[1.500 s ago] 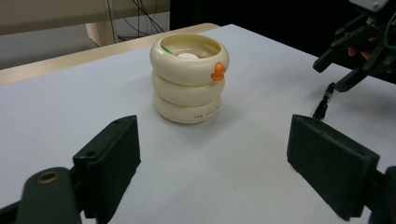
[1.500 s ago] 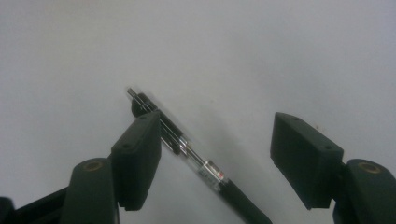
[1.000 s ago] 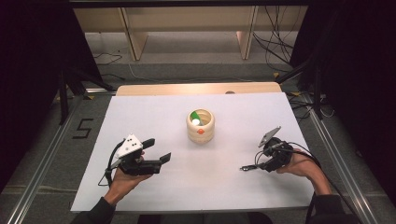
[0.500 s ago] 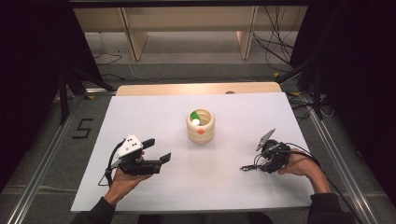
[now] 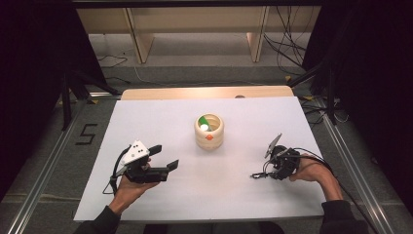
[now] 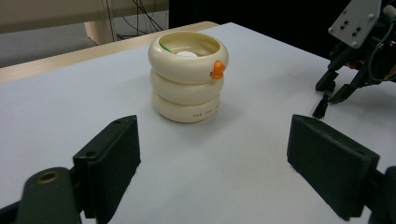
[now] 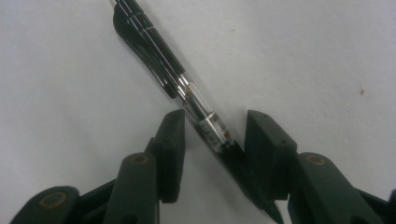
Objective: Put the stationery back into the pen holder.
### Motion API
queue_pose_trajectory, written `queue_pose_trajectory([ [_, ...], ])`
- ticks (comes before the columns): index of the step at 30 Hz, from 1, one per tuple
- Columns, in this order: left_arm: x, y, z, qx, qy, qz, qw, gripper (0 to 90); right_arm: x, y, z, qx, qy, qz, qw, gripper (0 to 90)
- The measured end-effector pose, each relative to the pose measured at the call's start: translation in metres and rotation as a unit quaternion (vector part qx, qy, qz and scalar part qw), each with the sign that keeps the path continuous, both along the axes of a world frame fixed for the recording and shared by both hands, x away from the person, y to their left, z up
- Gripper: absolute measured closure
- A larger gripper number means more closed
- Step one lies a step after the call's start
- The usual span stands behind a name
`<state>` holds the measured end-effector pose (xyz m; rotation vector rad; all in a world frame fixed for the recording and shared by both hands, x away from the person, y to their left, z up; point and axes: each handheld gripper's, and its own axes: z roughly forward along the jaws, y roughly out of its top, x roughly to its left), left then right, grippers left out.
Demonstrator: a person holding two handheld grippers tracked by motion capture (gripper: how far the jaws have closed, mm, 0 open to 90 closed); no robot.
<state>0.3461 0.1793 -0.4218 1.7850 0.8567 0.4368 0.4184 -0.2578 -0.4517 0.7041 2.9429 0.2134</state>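
The ring holder (image 5: 210, 131) stands near the middle of the counter (image 5: 146, 117), with a small ball (image 5: 204, 127) inside it. The left gripper (image 5: 164, 158) is in front of the holder and to its left, well apart from it. The right gripper (image 5: 259, 174) is to the holder's right, low over the counter. A pen (image 7: 187, 93) lies flat on the counter, its rear part between this gripper's fingers (image 7: 172, 135).

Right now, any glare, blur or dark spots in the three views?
High view: white table cover evenly lit, surroundings nearly black. Left gripper view: ring holder fairly sharp with a soft shadow at its base, near jaws slightly soft. Right gripper view: glints along the pen, whole picture a bit soft, jaws dark.
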Motion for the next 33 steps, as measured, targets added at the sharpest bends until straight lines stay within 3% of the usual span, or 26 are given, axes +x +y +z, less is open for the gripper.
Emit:
queue_pose_trajectory([
  [12,0.000,-0.001,0.000,0.003,0.001,-0.002,1.0000,16.6,-0.001,0.008,0.001,-0.023,0.011,0.035,0.9990,72.1],
  [21,0.000,-0.001,0.000,0.003,0.001,-0.002,1.0000,16.6,-0.004,0.010,0.001,-0.023,0.010,0.060,0.9979,79.6],
  [27,0.000,0.000,0.000,0.001,0.001,0.000,1.0000,16.6,-0.008,0.013,0.009,-0.007,-0.018,0.071,0.9973,79.9],
  [30,0.000,0.000,0.000,0.002,0.002,-0.001,1.0000,16.6,-0.012,0.017,0.014,0.009,-0.048,0.074,0.9960,79.9],
  [33,0.000,0.000,0.000,0.002,0.002,0.000,1.0000,16.6,-0.015,0.022,0.020,0.023,-0.086,0.081,0.9928,79.9],
])
